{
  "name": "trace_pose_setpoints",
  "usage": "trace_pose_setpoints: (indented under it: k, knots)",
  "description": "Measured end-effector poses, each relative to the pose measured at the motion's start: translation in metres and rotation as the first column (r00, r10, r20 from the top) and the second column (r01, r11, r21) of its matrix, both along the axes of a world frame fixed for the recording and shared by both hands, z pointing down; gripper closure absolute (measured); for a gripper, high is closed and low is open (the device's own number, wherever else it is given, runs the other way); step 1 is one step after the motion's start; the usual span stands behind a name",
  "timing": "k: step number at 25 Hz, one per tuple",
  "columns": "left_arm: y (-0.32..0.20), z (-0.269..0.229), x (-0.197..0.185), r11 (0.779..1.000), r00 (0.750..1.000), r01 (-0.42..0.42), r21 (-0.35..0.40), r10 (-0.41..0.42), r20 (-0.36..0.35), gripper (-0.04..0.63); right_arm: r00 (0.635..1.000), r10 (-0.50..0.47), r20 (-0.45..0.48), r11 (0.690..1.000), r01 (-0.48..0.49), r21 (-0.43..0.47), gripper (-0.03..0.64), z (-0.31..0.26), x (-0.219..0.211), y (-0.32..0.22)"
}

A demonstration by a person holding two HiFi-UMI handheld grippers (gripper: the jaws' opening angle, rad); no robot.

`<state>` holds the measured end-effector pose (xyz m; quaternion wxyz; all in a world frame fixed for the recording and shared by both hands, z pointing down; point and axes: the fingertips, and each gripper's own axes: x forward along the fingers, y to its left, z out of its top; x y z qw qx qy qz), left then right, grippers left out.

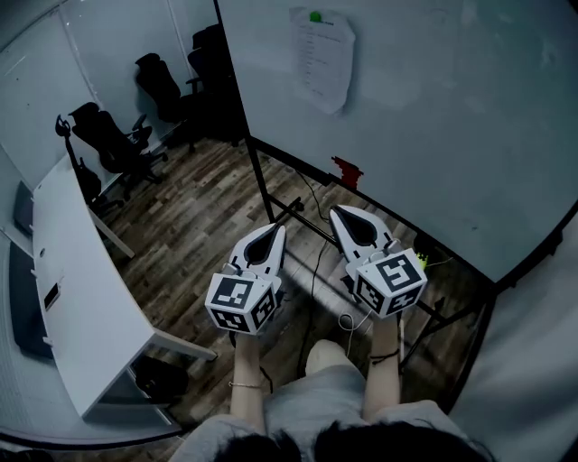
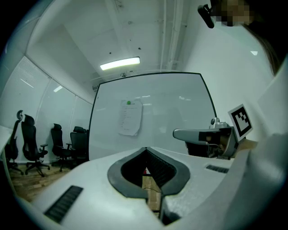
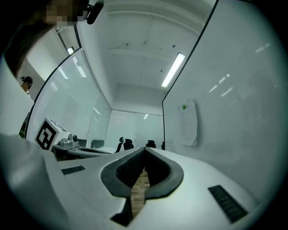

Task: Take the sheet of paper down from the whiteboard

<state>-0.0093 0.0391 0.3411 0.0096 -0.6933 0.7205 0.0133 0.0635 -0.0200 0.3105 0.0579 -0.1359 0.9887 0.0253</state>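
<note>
We look down on two bare forearms held close together at waist height, each hand gripping a tool from behind. The left gripper (image 1: 275, 231) and the right gripper (image 1: 336, 213) sit side by side and roughly level, noses pointing forward at the board. Both have their jaws pressed together with nothing between them, so we judge this to be an approach rather than a reach.

Below them is the wooden floor (image 1: 194, 212), with a white desk (image 1: 81, 289) and black office chairs (image 1: 113, 140) off to the left.

Ahead stands the whiteboard (image 1: 452, 126), on a black frame. The sheet of paper (image 1: 322, 59) hangs high on the board, well apart from both grippers. A green magnet (image 1: 315, 16) pins its top edge, which appears to be all that holds it up, and its lower edge curls loose.
</note>
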Motion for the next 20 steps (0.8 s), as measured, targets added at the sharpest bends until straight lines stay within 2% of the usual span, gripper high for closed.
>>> trace_pose_setpoints:
  k: [4,9,13,20]
  knots:
    - [-0.011,-0.002,-0.01,1.0,1.0,-0.016,0.021,0.016,-0.023,0.591,1.0,0.004,0.0,1.0,-0.004,-0.013,0.617,0.001,-0.011,-0.013]
    - [-0.048,0.005,-0.029,1.0,1.0,-0.016,-0.015,0.015,-0.013,0.591,1.0,-0.025,-0.018,0.999,0.025,-0.026,0.618,0.005,-0.038,-0.037]
    - [-0.079,-0.011,-0.042,0.999,0.999,-0.035,0.018,0.035,-0.028,0.591,0.999,-0.029,-0.017,0.999,0.029,-0.014,0.618,-0.011,-0.055,-0.069]
    - [-0.126,-0.031,-0.066,0.999,0.999,-0.037,0.034,0.037,-0.007,0.592,0.999,-0.035,0.0,0.999,0.035,0.002,0.617,-0.029,-0.076,-0.114]
